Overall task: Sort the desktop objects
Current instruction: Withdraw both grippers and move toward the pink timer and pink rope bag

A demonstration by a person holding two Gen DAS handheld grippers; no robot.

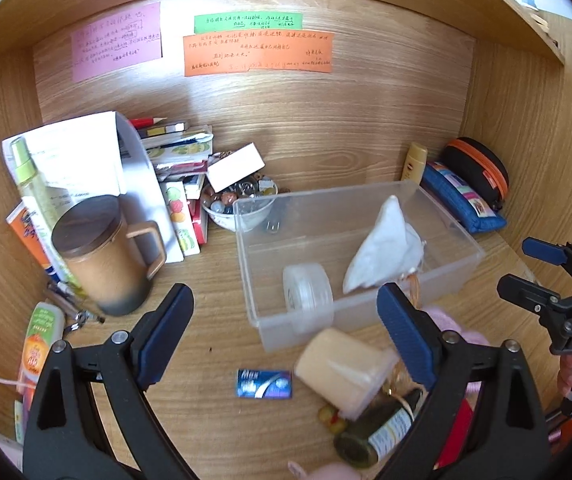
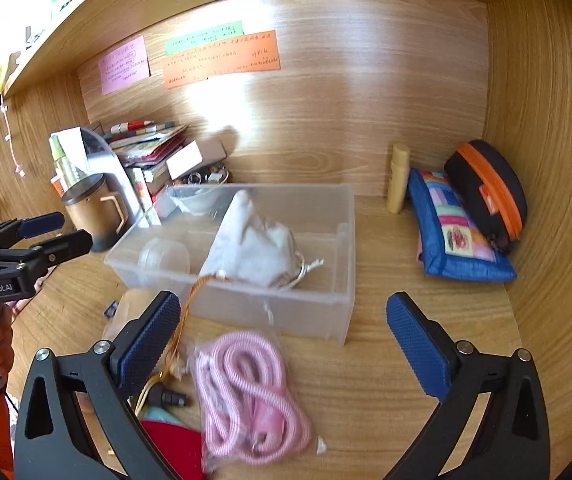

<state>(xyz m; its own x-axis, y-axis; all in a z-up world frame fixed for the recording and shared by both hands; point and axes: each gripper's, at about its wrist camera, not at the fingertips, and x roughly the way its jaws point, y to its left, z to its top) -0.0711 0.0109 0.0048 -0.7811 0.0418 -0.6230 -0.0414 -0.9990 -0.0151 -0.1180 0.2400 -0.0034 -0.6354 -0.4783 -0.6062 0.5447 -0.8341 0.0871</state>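
A home study nook: a wood-grain worktop (image 2: 405, 360) boxed in by matching panels under a shelf. Handwritten pink, green and orange paper notes (image 1: 258, 54) are stuck on the back panel. Stacked books (image 1: 178, 148) and a lidded brown ceramic mug (image 1: 102, 256) crowd the worktop's left rear corner.

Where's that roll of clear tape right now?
The roll of clear tape stands on edge inside the clear plastic bin, at its near left corner, left of the white cloth pouch.
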